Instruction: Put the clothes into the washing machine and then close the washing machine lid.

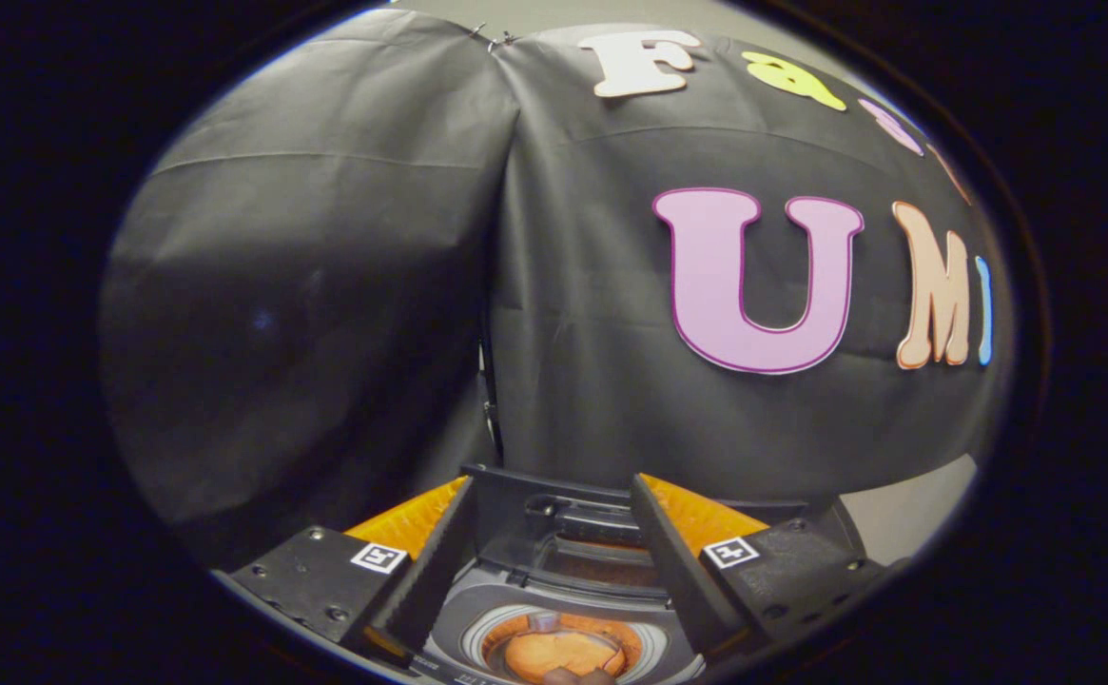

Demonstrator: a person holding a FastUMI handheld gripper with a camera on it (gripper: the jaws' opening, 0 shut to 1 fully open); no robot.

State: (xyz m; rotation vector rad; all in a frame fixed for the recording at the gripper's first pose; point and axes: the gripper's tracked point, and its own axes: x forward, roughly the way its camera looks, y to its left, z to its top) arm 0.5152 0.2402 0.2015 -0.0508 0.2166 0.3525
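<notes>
Claw (554,514) open and empty above the washing machine (554,618), orange clothes (558,655) already in the drum, lid (563,518) upright; I risk pinching cloth when closing it.

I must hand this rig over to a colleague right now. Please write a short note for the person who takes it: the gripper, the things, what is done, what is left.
Gripper: open, fingers apart, holding nothing, raised above the washing machine.
Washing machine: below and between the fingers, seen from the top; its lid stands open behind the drum opening.
Clothes: an orange mass lies inside the drum, apparently the laundry, though I cannot say if all of it is in.
Done: clothes seem loaded.
Left: bring the fingers to the lid and close it.
</notes>
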